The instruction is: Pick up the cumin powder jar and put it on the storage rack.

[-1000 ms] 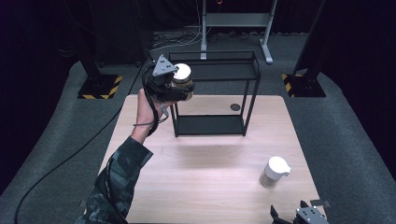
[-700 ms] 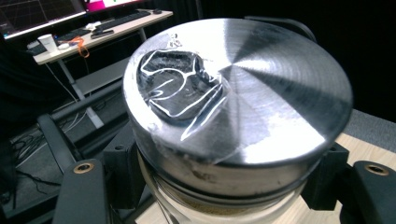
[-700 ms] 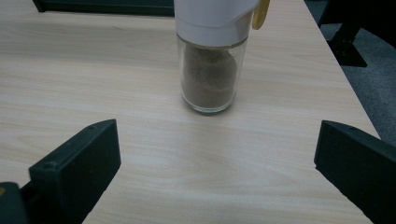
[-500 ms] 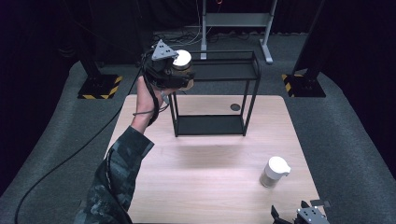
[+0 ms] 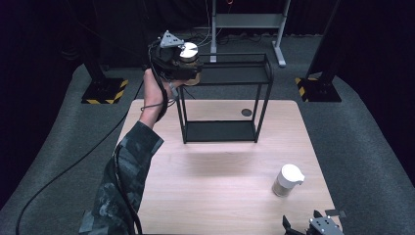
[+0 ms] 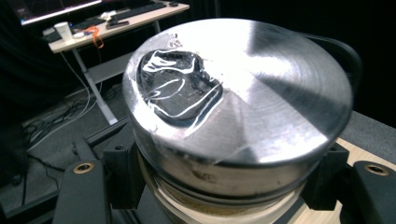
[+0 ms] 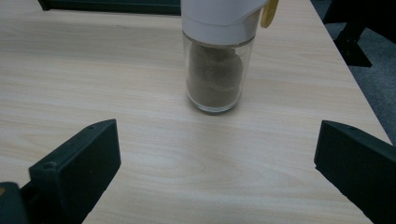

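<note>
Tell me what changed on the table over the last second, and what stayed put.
The left gripper, shut on the metal-lidded jar, rose and moved farther from the person, toward the left end of the black shelf rack's top level. Its grip stayed the same. The right gripper stayed open at the near edge, and the white-capped jar kept its place on the table.

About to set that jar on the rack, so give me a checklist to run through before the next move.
1. Grip: left gripper clamped on the silver-lidded jar, jaws on both sides of it: ok.
2. Height: jar held near the top shelf of the black rack; whether it clears the rim: cannot tell.
3. Top shelf free for landing: ok.
4. Jar upright: lid faces up in the high view: ok.
5. Right gripper open, apart from the white-capped shaker: ok.
6. Shaker stands upright on the table, away from the rack: ok.
</note>
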### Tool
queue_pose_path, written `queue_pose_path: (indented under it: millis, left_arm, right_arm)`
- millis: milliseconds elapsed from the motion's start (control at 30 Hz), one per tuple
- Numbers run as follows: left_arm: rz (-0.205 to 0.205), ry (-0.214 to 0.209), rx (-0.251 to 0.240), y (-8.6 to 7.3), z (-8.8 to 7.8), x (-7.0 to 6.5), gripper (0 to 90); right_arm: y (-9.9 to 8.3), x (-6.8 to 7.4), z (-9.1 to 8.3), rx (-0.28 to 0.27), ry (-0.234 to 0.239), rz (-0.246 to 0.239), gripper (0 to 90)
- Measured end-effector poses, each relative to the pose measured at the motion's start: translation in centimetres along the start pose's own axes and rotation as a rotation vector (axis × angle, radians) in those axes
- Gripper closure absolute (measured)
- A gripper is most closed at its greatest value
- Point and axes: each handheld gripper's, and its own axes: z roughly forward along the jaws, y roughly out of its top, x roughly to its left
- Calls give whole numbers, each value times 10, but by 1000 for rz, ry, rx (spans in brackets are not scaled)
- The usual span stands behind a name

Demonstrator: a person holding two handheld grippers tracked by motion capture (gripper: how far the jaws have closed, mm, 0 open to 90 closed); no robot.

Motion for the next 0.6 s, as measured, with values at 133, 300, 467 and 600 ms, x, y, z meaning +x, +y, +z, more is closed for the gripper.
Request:
queue_pose_path:
  millis: [133,300,467,600]
  left_arm:
    - [-22,9,25,5,9,6,307]
    - [-39,10,61,13,21,11,307]
    - [-67,6,103,18,33,16,306]
    - [-101,-8,99,15,36,21,306]
  right_arm:
    - [0,1,2,4,9,-4,0]
    - [0,1,2,4,11,-3,0]
    - [0,0,2,5,11,-2,0]
    - [0,0,2,5,11,-3,0]
